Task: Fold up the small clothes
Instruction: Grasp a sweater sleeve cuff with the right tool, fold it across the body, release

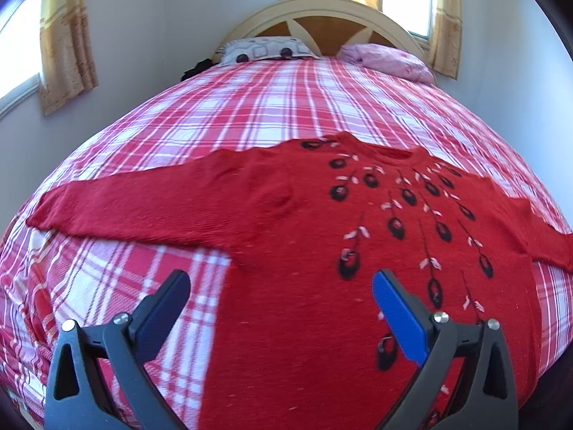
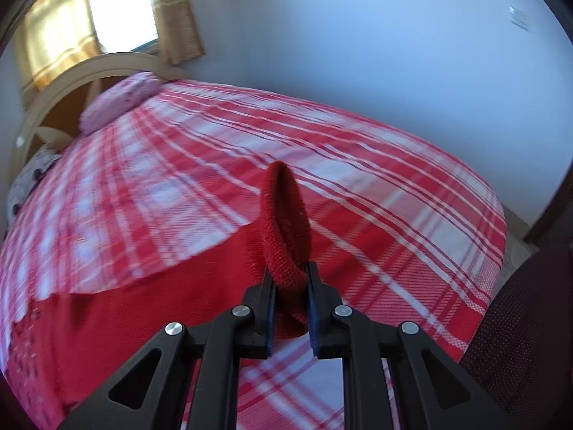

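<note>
A: Far left first: left-hand black two-finger gripper (image 1: 281,285) spread wide, empty, hovering over the bottom-left edge of the red knitted sweater with black-and-pink embroidered drops (image 1: 308,222). Sweater lying face up and flat on the red-and-white plaid bedspread (image 1: 250,107), one sleeve stretched toward nine o'clock, neckline at twelve.

B: And to the right?

A: Right-hand black two-finger gripper (image 2: 290,279) pressed together on the ribbed red sleeve cuff (image 2: 286,215), cuff standing up and gaping open above the fingertips, lifted clear of the bedspread.

B: Risks from here?

A: Probably a shallow bite: only the cuff's rim looks pinched, so a quick pull toward nine o'clock could slip the knit free. Loose knit likely to stretch or drag the body askew, wrinkling the flat torso. Nothing pinning the body, with the left gripper empty. Bedspread possibly bunching underneath as well.

B: Any writing or brand?

A: None readable. No tag visible at the neckline. Small pale mark high on the white wall (image 2: 521,18) at one o'clock, too small to read.
</note>
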